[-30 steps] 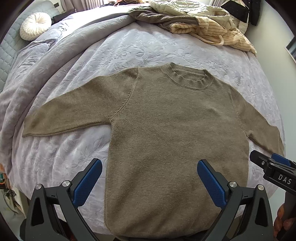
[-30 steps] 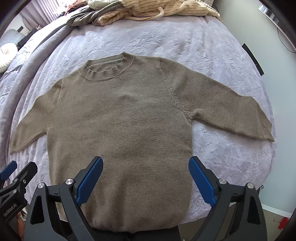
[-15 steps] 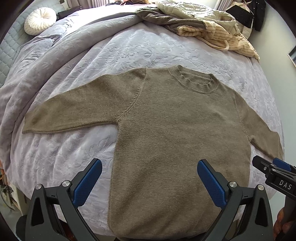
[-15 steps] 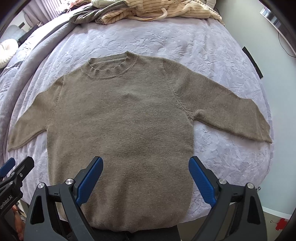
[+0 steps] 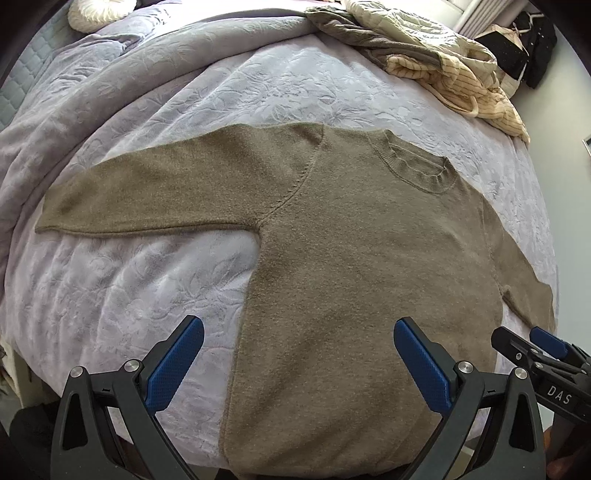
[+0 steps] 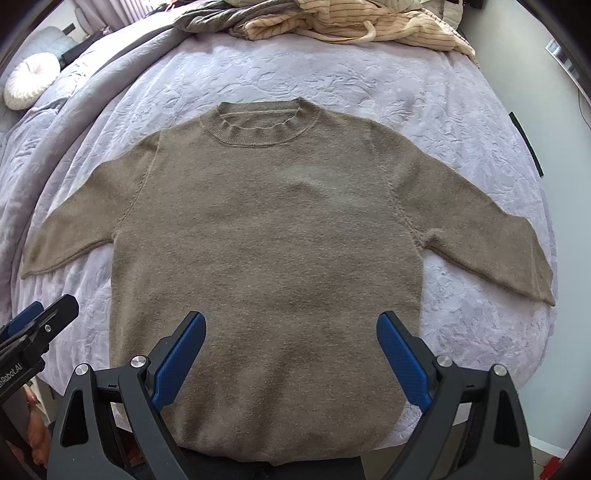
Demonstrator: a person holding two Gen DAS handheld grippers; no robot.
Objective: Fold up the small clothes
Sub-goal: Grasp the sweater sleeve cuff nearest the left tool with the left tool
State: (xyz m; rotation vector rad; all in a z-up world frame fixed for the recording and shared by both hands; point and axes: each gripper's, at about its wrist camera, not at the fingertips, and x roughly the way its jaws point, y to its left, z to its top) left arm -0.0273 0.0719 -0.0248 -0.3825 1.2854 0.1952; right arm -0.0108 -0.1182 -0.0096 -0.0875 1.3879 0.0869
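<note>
L wrist view: olive fuzzy knit sweater [image 5: 351, 258] flat on lavender embossed bedspread [image 5: 147, 295], sleeves spread, ribbed crew neck far end. Left gripper [image 5: 299, 343] above hem, blue textured fingers [image 5: 175, 363] wide apart, empty.

R wrist view: right gripper [image 6: 291, 339] over hem, fingers spread wide, holding nothing. Striped cream clothes pile [image 6: 351, 22] beyond collar.

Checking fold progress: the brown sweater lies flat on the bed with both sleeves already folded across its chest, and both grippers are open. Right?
Not quite. Both views show the sweater flat with its sleeves spread outward, unfolded. The left gripper and right gripper are open.
</note>
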